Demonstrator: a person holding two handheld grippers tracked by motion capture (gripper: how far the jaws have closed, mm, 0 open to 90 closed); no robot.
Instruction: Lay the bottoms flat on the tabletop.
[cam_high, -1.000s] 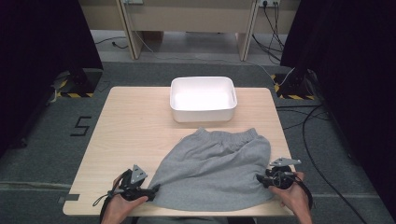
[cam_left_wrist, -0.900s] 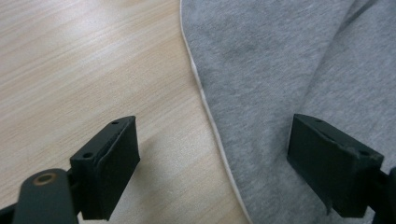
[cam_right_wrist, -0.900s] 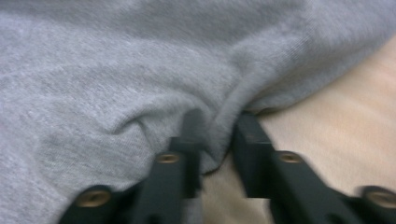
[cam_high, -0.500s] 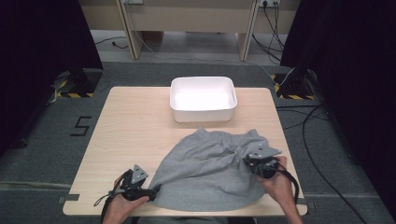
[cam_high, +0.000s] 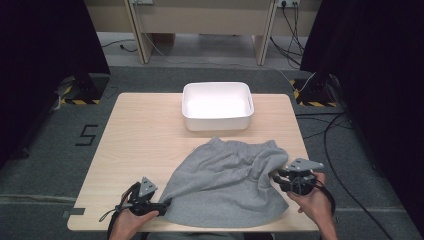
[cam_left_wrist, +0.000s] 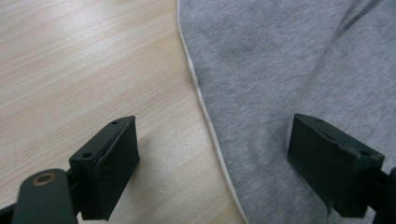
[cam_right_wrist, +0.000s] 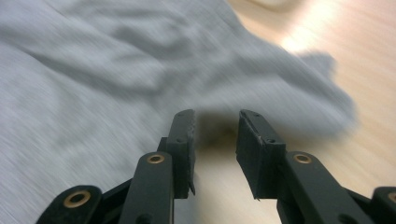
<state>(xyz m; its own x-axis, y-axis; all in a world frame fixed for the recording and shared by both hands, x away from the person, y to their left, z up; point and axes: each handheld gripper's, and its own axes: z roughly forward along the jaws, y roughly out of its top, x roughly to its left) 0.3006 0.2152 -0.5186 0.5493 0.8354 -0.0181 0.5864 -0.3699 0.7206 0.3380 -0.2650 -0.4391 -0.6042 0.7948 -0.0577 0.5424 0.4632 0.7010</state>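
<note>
My left claw (cam_high: 162, 205) rests wide open at the near-left hem of the grey shorts (cam_high: 225, 185), one jaw on bare counter (cam_high: 145, 135), the other over cloth, set to pinch that edge. My right claw (cam_high: 276, 178) has just been opening; its jaws stand narrowly parted with nothing pressed between them, above the shorts' right side where the fabric lies bunched over itself. The shorts lie on the near half, the white bin (cam_high: 217, 106) behind them.
</note>
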